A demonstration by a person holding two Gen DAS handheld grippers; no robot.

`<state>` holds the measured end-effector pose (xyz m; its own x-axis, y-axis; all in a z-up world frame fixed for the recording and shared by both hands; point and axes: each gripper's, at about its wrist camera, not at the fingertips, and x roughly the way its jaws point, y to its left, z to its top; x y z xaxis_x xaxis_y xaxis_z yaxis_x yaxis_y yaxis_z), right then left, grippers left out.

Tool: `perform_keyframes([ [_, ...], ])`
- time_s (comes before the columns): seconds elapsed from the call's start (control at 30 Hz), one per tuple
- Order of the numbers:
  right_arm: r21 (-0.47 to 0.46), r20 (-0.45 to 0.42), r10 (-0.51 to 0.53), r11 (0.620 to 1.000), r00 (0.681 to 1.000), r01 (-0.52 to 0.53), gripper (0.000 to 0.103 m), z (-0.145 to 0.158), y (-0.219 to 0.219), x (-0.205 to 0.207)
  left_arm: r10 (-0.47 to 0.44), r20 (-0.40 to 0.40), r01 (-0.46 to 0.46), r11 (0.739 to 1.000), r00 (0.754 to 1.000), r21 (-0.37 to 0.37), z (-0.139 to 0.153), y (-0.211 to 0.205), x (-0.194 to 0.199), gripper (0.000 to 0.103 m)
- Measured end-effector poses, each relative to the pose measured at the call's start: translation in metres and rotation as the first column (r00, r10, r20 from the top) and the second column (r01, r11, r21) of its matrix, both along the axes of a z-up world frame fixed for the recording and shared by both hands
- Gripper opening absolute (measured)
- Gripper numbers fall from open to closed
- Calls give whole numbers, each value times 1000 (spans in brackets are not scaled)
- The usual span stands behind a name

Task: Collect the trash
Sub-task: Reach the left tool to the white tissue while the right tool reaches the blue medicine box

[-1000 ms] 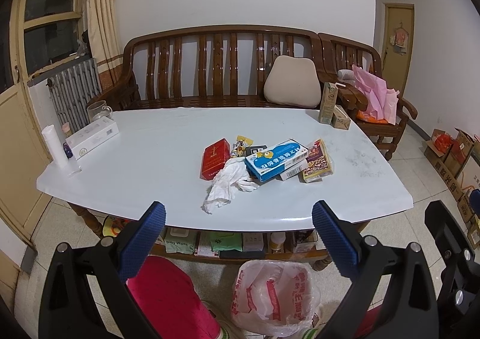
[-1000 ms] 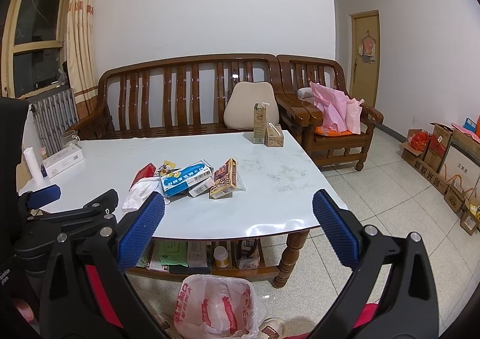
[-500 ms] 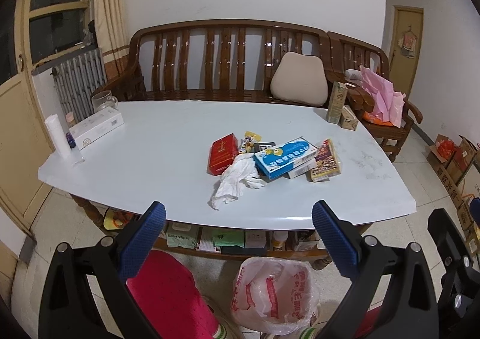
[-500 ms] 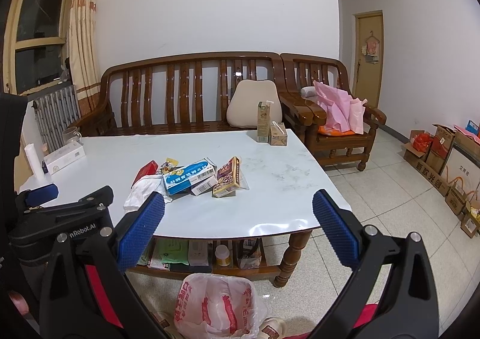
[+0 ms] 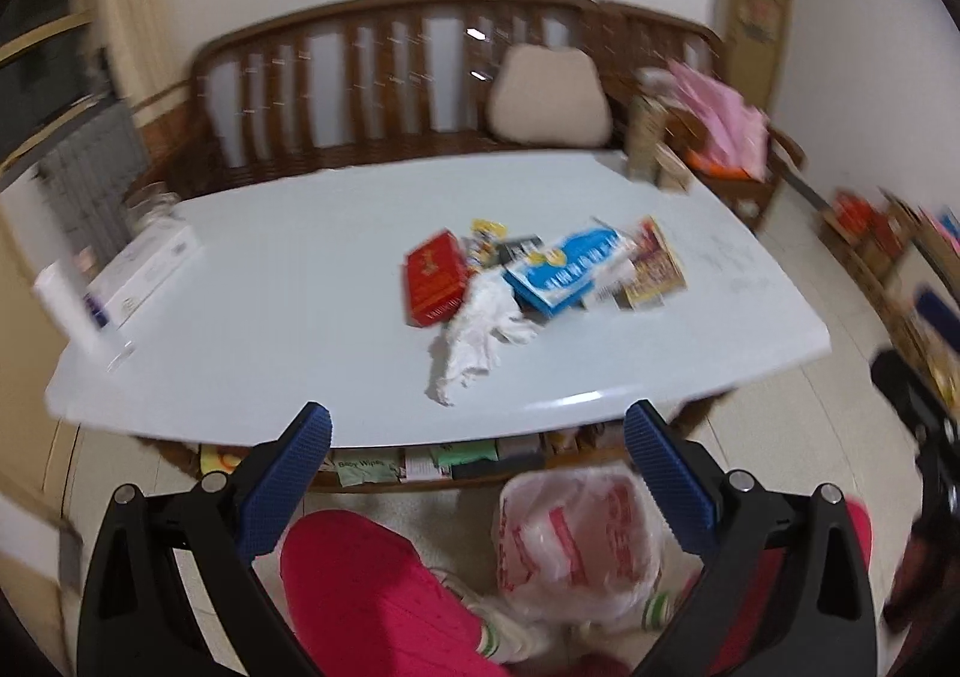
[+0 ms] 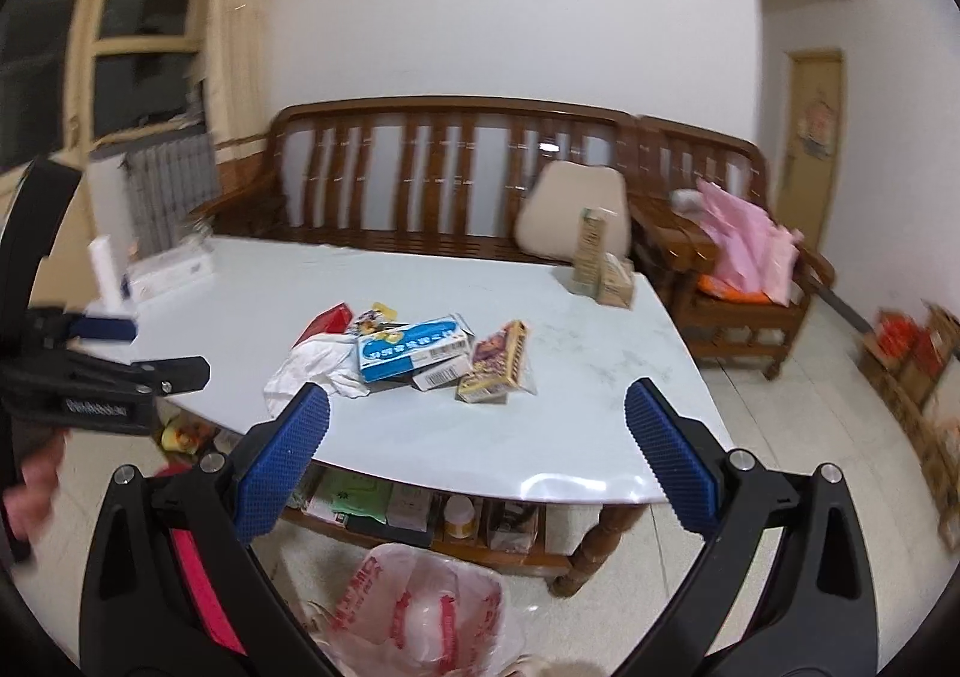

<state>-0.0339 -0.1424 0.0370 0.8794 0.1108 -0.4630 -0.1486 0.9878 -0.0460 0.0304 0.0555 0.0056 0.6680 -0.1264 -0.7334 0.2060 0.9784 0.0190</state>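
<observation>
Hovering short of the near table edge, left gripper (image 5: pixel 477 428) and right gripper (image 6: pixel 477 422) both spread wide, nothing held. Below on floor, white-and-red plastic bag (image 6: pixel 420 611) sits mouth up by pink-trousered leg (image 5: pixel 372 593). Trash pile mid white table (image 5: pixel 288 281): crumpled tissue (image 5: pixel 477 338) nearest, red box (image 5: pixel 433 278) left of it, blue box (image 6: pixel 411 353) and brown snack packet (image 6: pixel 495 362) right, all touching or overlapping. Wooden bench (image 6: pixel 456 179) behind table. Left view blurred.
</observation>
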Motion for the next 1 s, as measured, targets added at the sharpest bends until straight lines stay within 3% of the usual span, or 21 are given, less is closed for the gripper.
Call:
perform_keyframes([
  [0.17,-78,-70,108,991,992,-113,97,3,-12,34,-157,-120,159,987,980,12,-10,-1,17,96],
  [0.37,-190,-88,277,938,957,-289,97,27,-19,61,-311,-265,319,948,913,-13,-21,-9,40,96],
  [0.43,-209,-125,399,885,908,-417,97,34,-14,69,-337,-293,352,936,895,-4,-22,-11,48,96],
  [0.57,-279,-198,509,790,838,-546,97,47,0,93,-374,-321,401,916,870,23,-16,-18,63,96],
  [0.73,-308,-286,595,686,751,-660,97,56,24,122,-405,-372,447,894,835,30,-7,-23,84,96],
  [0.87,-288,-363,674,576,643,-765,97,61,37,140,-431,-412,475,880,803,7,-6,-27,95,96],
  [1.0,-315,-425,702,477,571,-821,97,55,52,154,-436,-436,487,873,787,6,-13,-32,106,96],
])
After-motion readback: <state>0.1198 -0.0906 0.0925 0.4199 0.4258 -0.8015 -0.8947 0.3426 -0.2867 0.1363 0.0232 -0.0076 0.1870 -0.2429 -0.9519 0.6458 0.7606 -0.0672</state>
